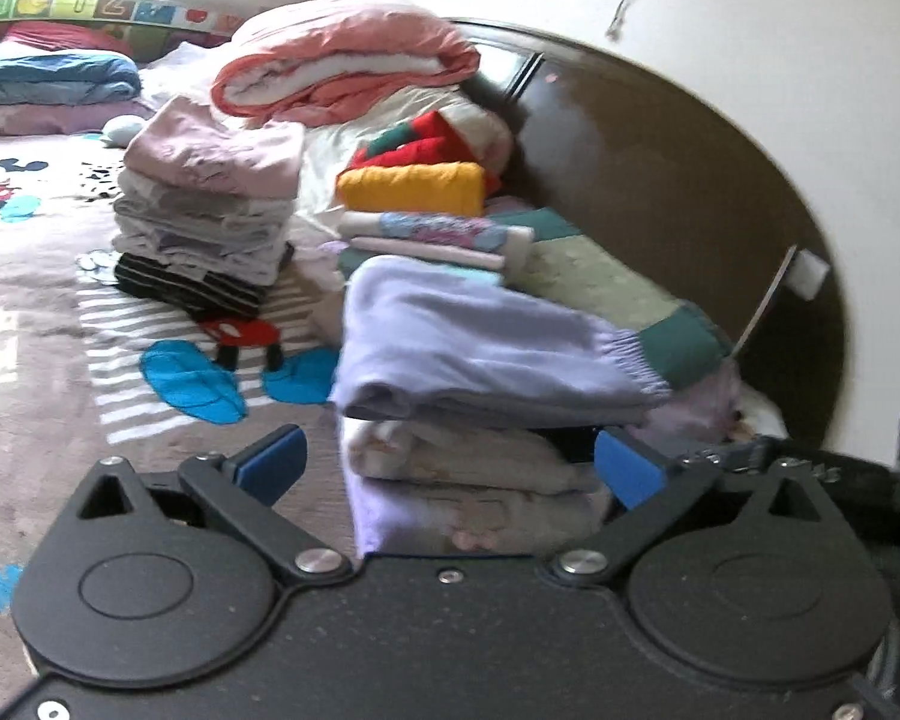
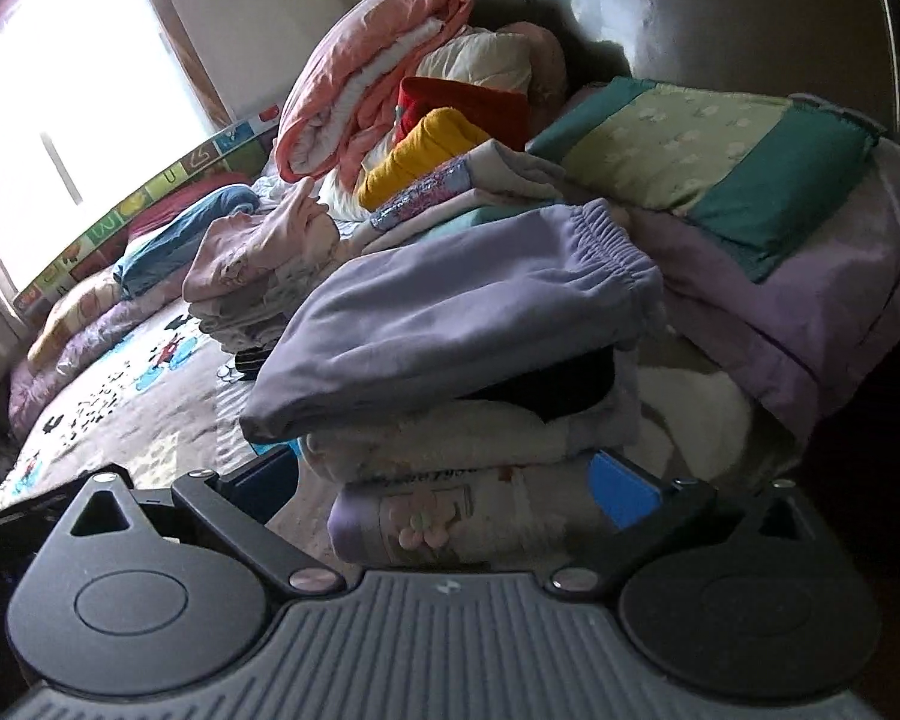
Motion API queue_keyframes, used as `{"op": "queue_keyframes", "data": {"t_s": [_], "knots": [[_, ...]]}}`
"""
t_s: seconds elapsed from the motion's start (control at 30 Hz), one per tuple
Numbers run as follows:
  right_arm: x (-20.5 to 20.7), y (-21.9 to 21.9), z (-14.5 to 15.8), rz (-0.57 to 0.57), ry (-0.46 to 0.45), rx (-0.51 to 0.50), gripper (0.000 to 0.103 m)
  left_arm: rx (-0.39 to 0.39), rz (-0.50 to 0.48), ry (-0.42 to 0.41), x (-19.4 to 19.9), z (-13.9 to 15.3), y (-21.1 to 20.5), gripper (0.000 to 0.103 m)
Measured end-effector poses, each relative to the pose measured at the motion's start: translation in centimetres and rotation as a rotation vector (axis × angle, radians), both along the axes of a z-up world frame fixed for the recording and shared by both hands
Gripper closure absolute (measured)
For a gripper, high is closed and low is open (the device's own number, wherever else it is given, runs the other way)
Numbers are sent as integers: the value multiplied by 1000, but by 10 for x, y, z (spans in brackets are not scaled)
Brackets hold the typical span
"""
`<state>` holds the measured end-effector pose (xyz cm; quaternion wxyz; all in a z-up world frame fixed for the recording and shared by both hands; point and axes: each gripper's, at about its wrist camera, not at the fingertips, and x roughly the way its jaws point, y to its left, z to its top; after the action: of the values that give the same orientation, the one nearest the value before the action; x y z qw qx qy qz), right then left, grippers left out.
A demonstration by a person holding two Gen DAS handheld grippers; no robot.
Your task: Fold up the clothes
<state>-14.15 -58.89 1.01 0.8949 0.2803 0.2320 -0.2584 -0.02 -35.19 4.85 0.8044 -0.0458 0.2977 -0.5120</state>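
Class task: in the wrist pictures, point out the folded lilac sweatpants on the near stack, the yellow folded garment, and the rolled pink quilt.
lilac sweatpants [image 2: 450, 324]: right wrist view, on the flat folded leg panel.
yellow folded garment [image 1: 411, 187]: left wrist view, on its front face.
rolled pink quilt [image 1: 348, 54]: left wrist view, on the upper pink layer.

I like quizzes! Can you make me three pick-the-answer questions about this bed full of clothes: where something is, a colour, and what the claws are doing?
1. Where are the lavender pants?
A. top of the nearest stack
B. on the floor
C. under the quilt

2. What colour is the rolled quilt?
A. green
B. pink
C. black

3. How are the left claw and right claw?
A. open
B. shut on a sock
C. holding a book

Answers: 1 A, they lie uppermost; 2 B, pink with a white lining; 3 A, blue pads stand apart, clamping nothing.
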Motion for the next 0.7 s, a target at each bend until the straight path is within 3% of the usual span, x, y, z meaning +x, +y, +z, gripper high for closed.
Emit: {"op": "queue_keyframes", "data": {"t_s": [0.1,0.27,0.7], "knots": [[-5,10,5,-10,25,-37,0,-1,-5,-37,-11,5,6,0],[-9,21,9,-23,62,-81,0,111,99,-227,-35,11,4,0],[-11,41,15,-17,120,-150,0,190,120,-239,-49,7,1,0]]}}
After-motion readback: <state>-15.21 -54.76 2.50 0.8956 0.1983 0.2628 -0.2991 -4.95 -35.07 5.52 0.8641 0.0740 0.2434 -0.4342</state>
